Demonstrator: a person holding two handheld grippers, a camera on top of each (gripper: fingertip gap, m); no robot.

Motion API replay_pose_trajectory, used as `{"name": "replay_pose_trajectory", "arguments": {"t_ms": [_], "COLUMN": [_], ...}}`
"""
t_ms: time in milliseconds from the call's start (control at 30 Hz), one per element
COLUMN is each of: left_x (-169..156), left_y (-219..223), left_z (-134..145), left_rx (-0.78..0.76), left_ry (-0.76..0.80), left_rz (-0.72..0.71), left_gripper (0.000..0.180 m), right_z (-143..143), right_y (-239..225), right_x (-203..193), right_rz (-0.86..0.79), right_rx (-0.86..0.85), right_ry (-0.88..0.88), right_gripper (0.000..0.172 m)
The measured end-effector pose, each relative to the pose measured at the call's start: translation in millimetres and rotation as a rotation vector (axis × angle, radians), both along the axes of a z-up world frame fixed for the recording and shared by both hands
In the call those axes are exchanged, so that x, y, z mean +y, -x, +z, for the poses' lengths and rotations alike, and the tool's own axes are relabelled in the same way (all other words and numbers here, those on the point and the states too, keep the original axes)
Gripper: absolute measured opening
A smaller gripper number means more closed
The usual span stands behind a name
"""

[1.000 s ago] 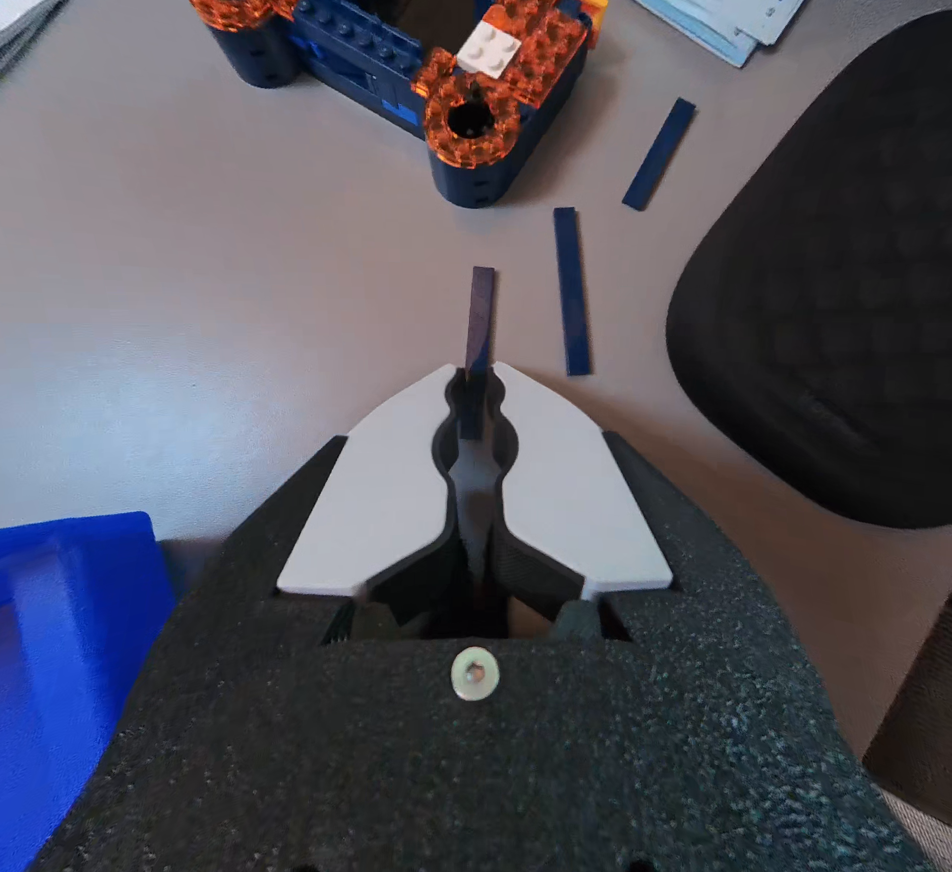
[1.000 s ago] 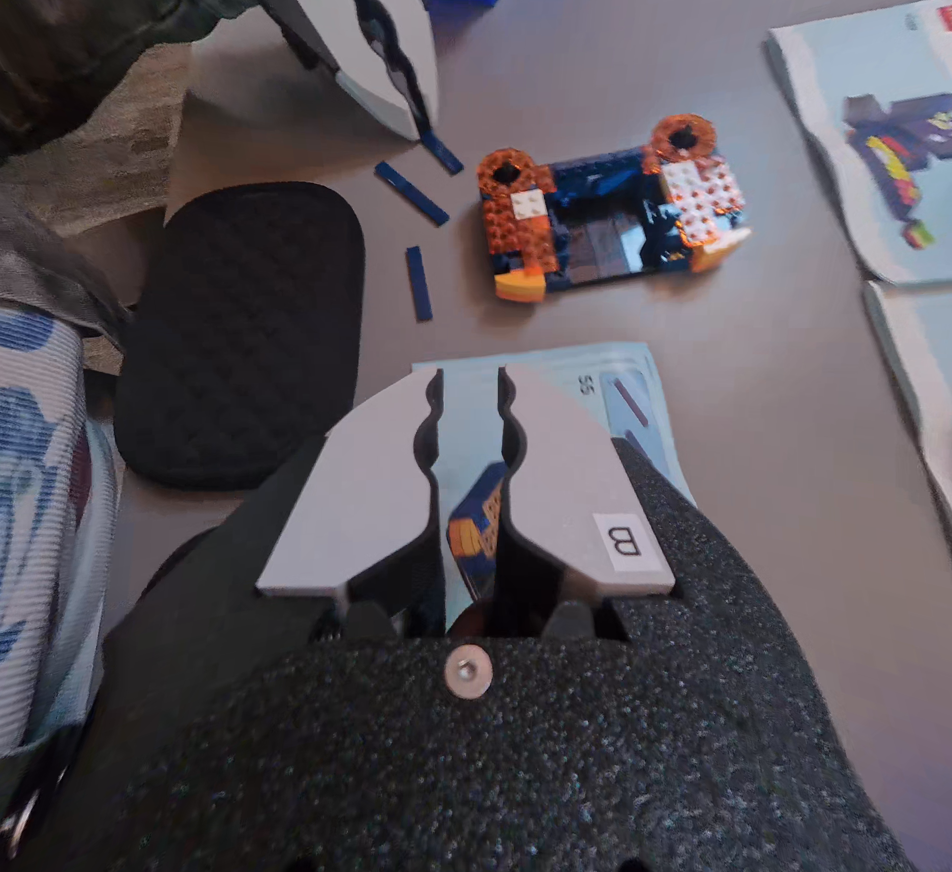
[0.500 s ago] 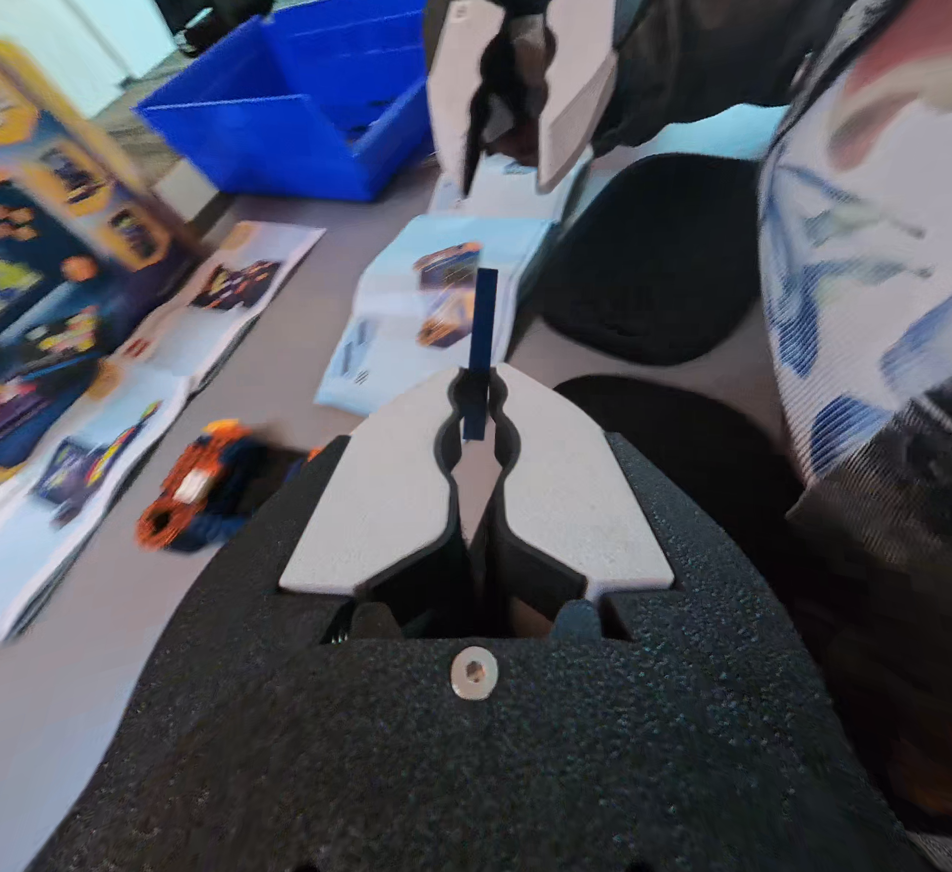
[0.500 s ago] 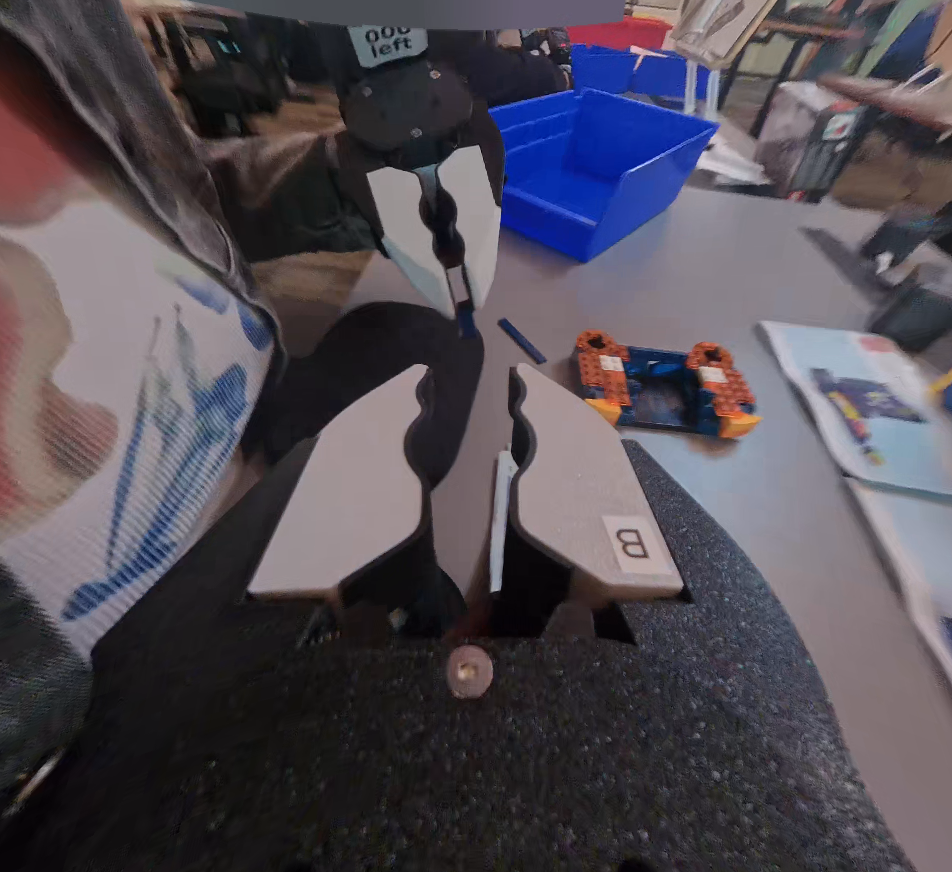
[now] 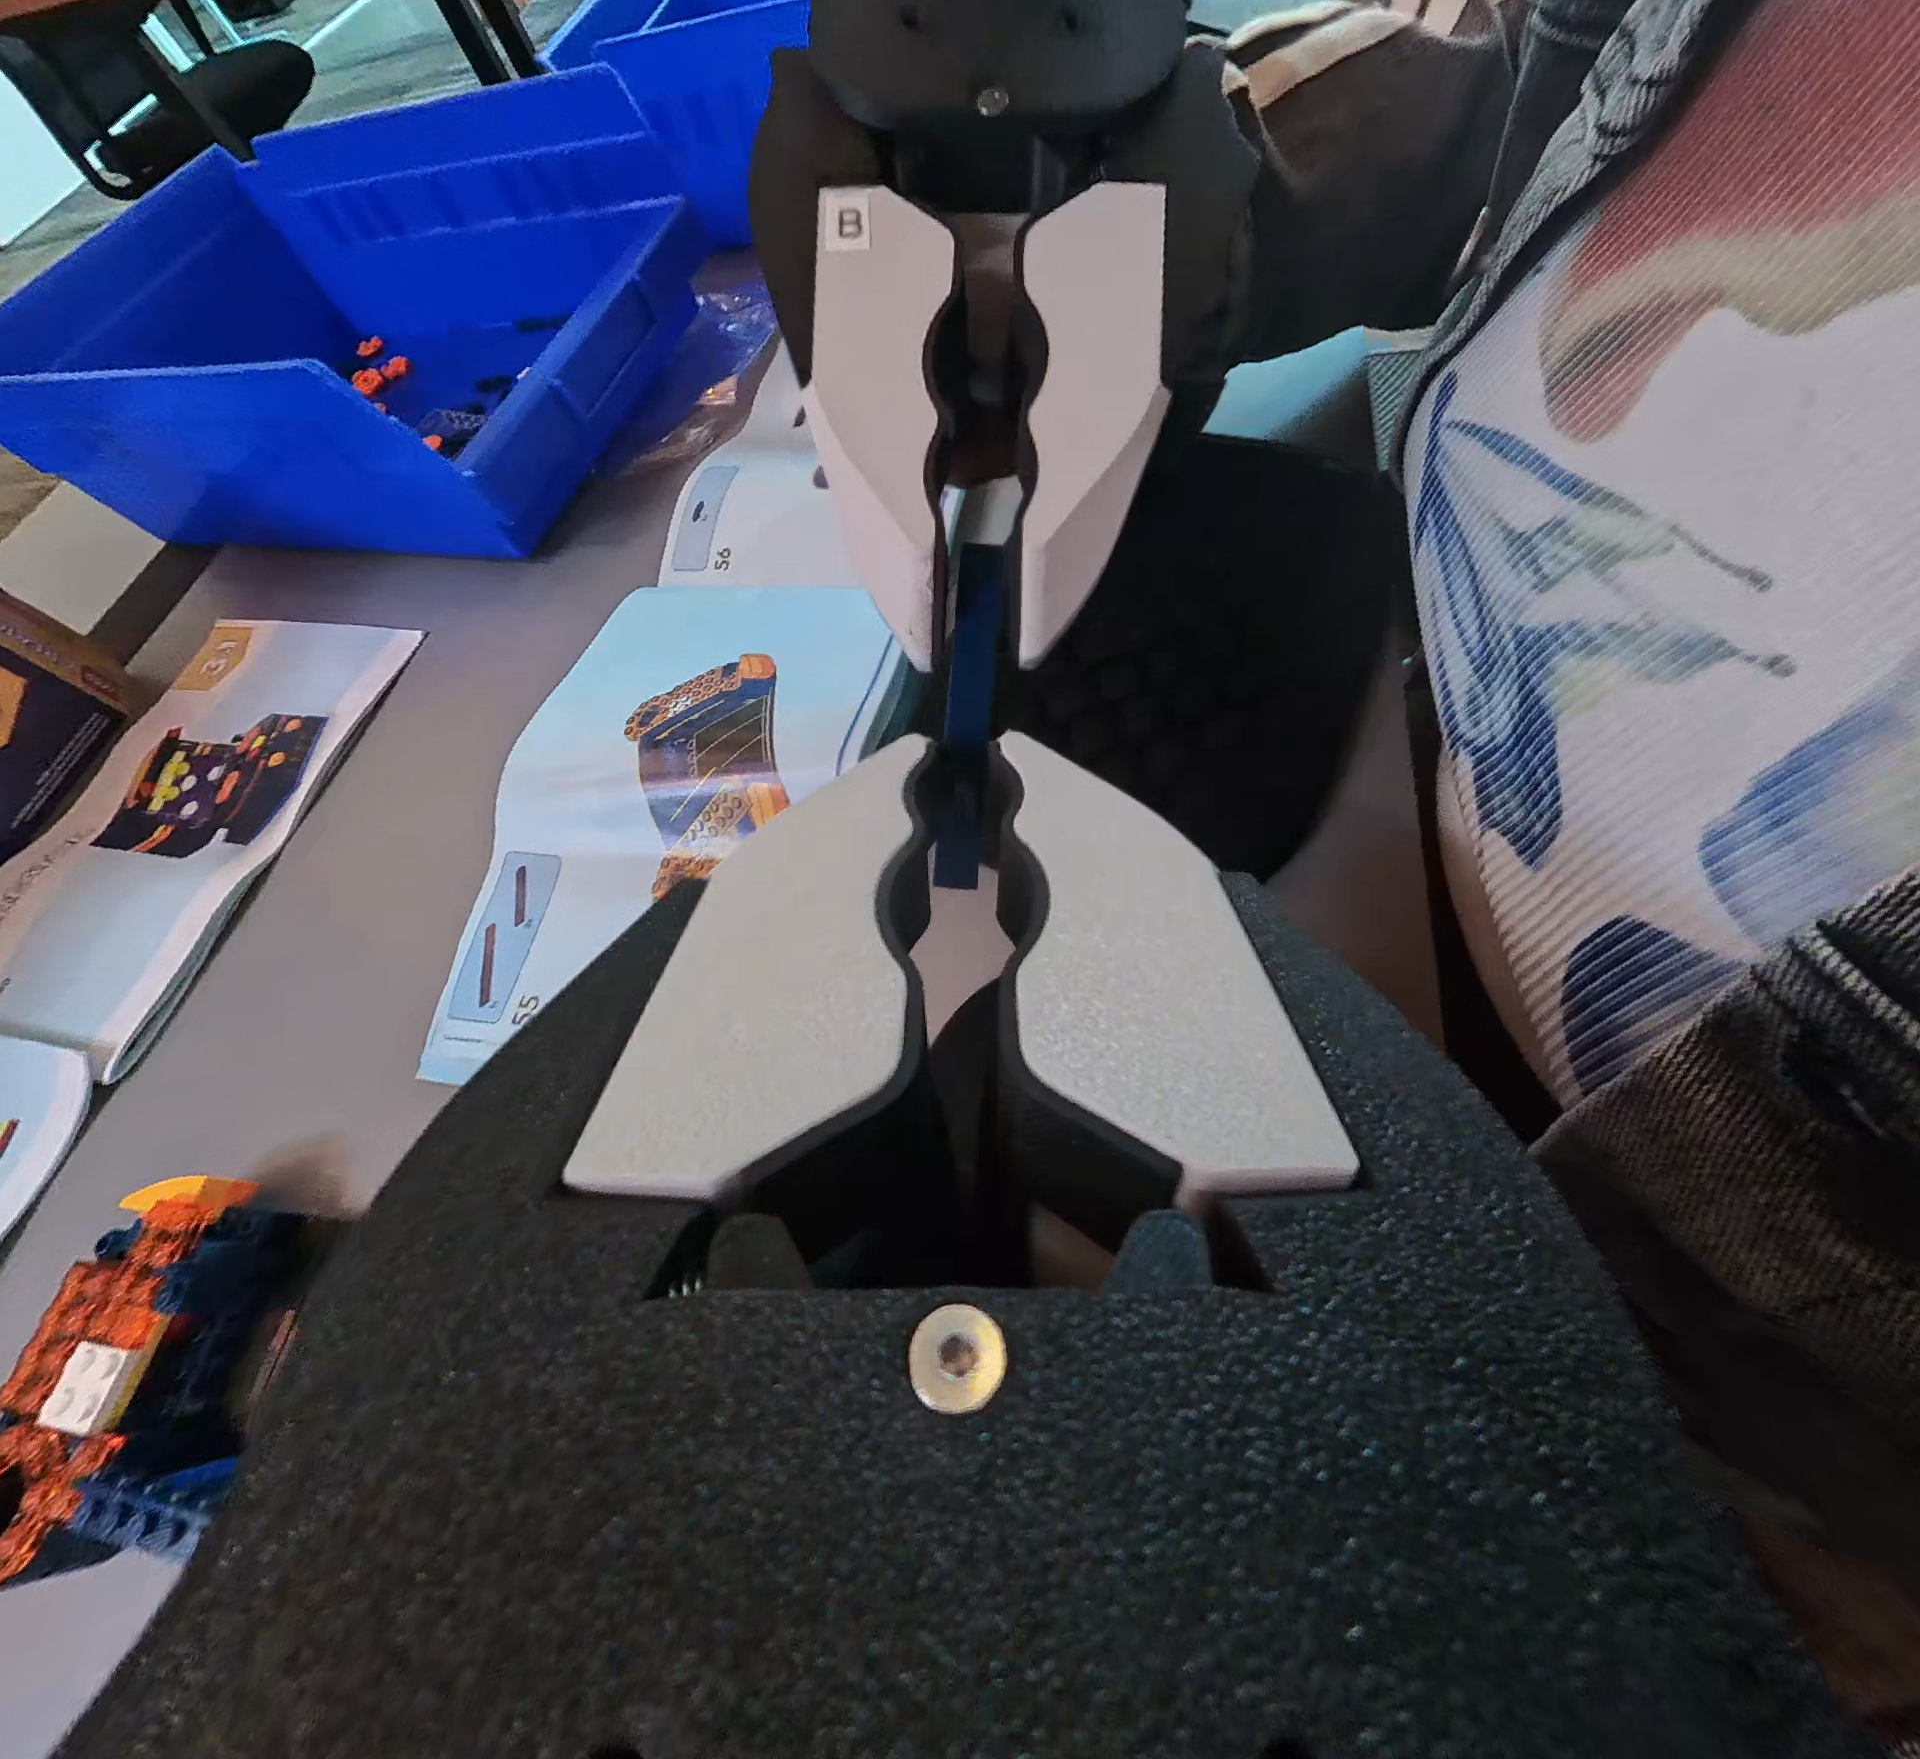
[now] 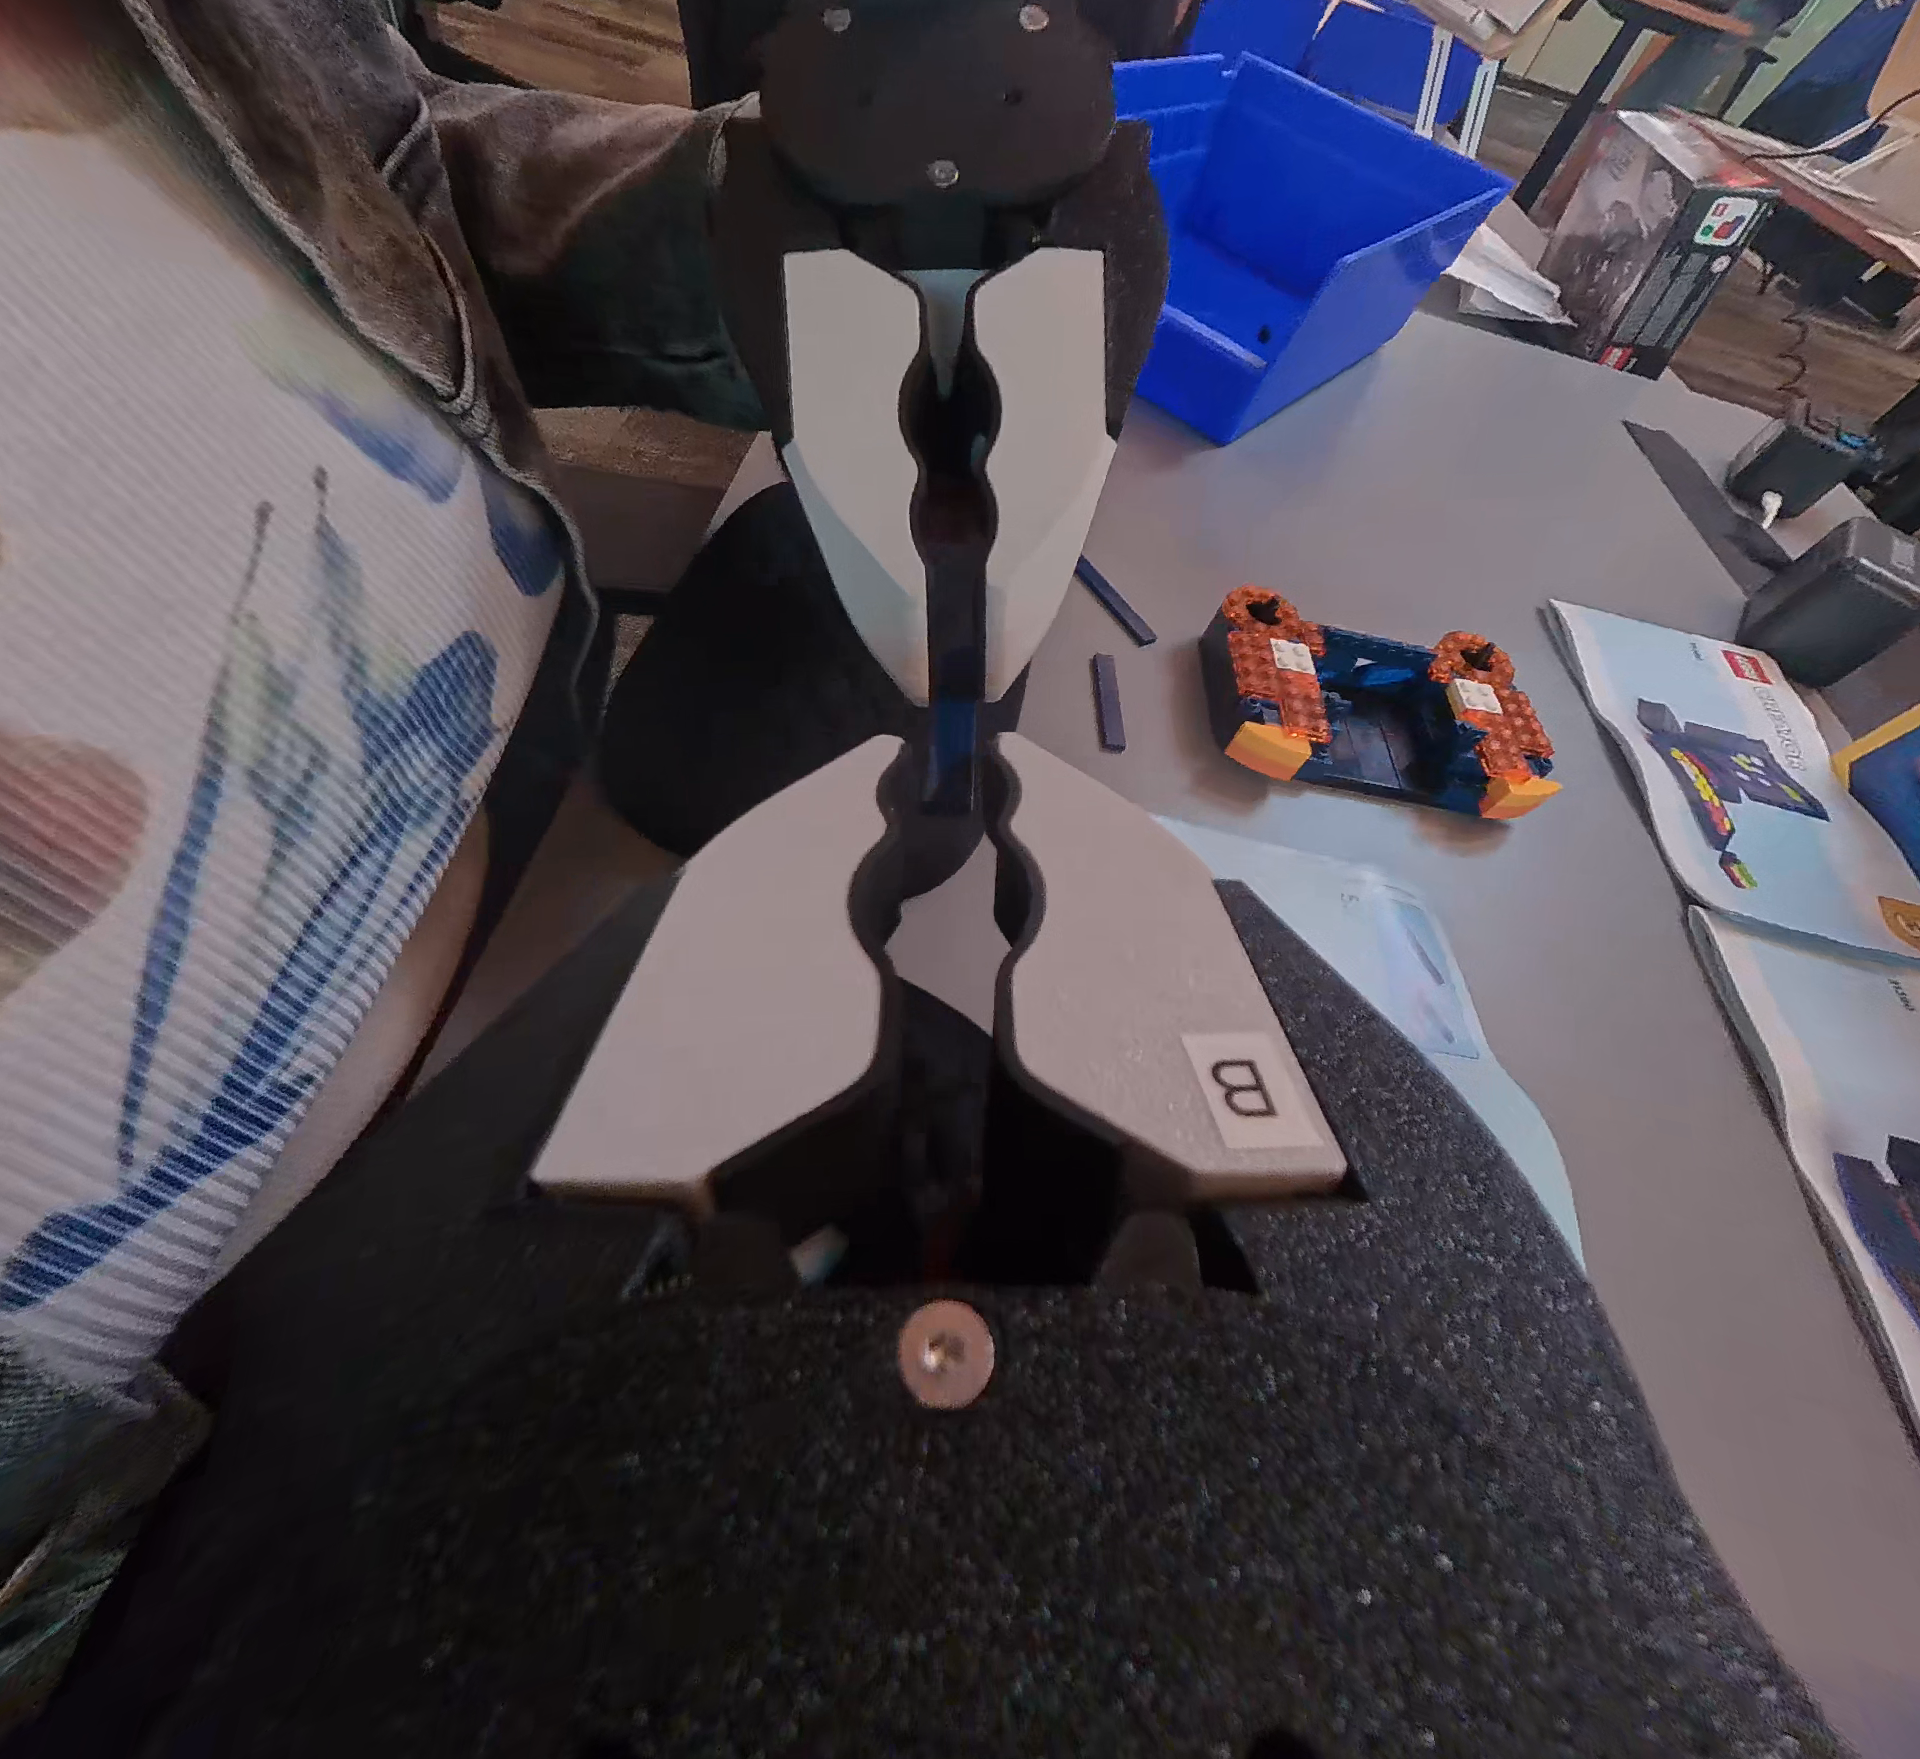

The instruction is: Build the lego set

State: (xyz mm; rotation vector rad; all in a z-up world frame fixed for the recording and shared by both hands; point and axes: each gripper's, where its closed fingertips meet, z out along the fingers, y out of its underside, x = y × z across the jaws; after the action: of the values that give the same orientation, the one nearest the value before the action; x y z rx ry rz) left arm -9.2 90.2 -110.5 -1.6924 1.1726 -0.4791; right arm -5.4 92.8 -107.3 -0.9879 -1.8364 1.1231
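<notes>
Fingers (image 5: 831, 888) of both grippers meet tip to tip on one dark blue strip (image 5: 971, 660), above the tabletop (image 6: 1455, 504).
Left gripper (image 5: 961, 764) clamps the near end; right gripper (image 6: 948, 753), facing it, closes on the far end, strip running straight between them.

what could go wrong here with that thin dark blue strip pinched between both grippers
1. The thin dark blue plastic strip is clamped at both ends, by the left gripper and the right gripper; if they pull out of line, it may bend or snap.
2. Each grips only a short end, so it could slip out.
3. It is in the air over the grey table, so a drop might land it among the two loose dark blue strips.
</notes>
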Motion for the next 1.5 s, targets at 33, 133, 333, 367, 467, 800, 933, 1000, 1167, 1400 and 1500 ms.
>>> {"name": "replay_pose_trajectory", "arguments": {"t_ms": [33, 133, 333, 367, 467, 800, 933, 1000, 1167, 1400, 1500], "left_x": [-1, -1, 15, 20, 52, 99, 96, 100, 101, 101, 101], "left_y": [-3, -9, -8, -4, 14, 36, 32, 34, 35, 33, 34], "left_z": [0, -1, 4, 7, 30, 42, 36, 34, 31, 30, 30], "left_rx": [-0.003, 0.01, -0.013, -0.039, -0.224, -0.371, -0.372, -0.378, -0.368, -0.374, -0.383], "left_ry": [0.005, 0.004, -0.064, -0.086, -0.197, -0.497, -0.51, -0.499, -0.505, -0.507, -0.503], "left_rz": [-0.01, -0.019, 0.031, 0.06, 0.252, 0.523, 0.496, 0.509, 0.507, 0.493, 0.494], "left_gripper": [0.007, 0.007, 0.021, 0.022, 0.024, 0.024, 0.023, 0.023, 0.024, 0.023, 0.023], "right_z": [-1, -1, 1, 3, 9, 38, 16, 0, -32, -63, -60], "right_y": [-2, -7, -21, -25, -42, -131, -143, -149, -163, -177, -178], "right_x": [-1, 0, 18, 28, 80, 282, 321, 330, 334, 340, 341], "right_rz": [-0.003, -0.026, -0.099, -0.138, -0.336, -1.098, -1.142, -1.144, -1.128, -1.163, -1.18], "right_rx": [-0.002, 0.01, -0.008, -0.011, -0.026, -0.093, -0.293, -0.387, -0.594, -0.805, -0.793], "right_ry": [-0.009, -0.049, -0.031, -0.035, -0.071, -0.081, -0.068, -0.024, 0.06, 0.117, 0.12], "right_gripper": [0.008, 0.008, 0.008, 0.008, 0.008, 0.008, 0.007, 0.008, 0.008, 0.019, 0.025]}}
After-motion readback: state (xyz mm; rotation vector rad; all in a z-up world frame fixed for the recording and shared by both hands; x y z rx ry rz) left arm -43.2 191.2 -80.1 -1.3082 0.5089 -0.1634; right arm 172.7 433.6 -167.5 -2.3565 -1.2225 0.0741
